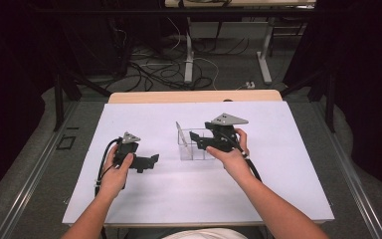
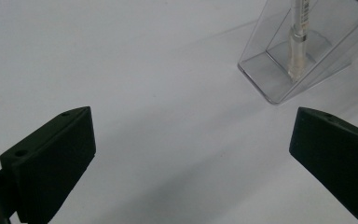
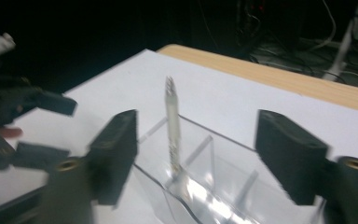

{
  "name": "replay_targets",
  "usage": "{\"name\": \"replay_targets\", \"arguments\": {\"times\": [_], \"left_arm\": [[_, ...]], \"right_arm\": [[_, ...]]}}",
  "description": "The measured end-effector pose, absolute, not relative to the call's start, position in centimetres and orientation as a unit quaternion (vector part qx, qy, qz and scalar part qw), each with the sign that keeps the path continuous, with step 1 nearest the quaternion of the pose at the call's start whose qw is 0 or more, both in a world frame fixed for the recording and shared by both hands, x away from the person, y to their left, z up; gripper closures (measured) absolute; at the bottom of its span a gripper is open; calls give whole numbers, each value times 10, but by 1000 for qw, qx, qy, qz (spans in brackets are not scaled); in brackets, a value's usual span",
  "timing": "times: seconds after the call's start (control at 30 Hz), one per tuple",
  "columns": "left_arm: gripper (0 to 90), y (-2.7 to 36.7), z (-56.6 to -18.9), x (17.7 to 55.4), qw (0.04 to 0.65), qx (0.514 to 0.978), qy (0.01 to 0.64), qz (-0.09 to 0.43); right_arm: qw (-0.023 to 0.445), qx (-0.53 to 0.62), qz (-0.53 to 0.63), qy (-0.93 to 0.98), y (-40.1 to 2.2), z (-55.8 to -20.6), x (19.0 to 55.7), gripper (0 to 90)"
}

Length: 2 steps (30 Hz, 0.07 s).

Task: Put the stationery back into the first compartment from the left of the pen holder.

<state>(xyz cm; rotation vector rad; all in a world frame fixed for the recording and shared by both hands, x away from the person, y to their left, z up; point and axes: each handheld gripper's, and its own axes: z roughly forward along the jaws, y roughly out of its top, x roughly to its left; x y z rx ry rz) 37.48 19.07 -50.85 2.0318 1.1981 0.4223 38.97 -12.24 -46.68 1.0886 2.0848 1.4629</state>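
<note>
A clear plastic box (image 1: 188, 152) with dividers sits at the middle of the white table. A thin clear tube (image 1: 180, 132) stands tilted in its left compartment. My right gripper (image 1: 196, 140) hovers over the box from the right, jaws open; in the right gripper view the tube (image 3: 172, 126) stands free beyond the gap between them (image 3: 196, 154), above the box (image 3: 205, 186). My left gripper (image 1: 151, 163) rests low on the table left of the box, open and empty (image 2: 191, 154), pointing toward the box (image 2: 270, 84) and the tube (image 2: 298, 51).
The white sheet (image 1: 144, 199) covers the table, with a wooden edge (image 1: 194, 96) at the far side. Beyond it lie cables and table legs (image 1: 189, 59) on the floor. My left gripper (image 3: 42, 126) appears at the left of the right gripper view.
</note>
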Motion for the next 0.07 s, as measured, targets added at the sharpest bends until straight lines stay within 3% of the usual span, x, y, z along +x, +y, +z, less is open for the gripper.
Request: {"name": "replay_targets", "arguments": {"times": [0.07], "left_arm": [[1, 191, -508, 376, 364, 789, 467, 166]], "right_arm": [[189, 390, 512, 741, -129, -467, 386, 140]]}}
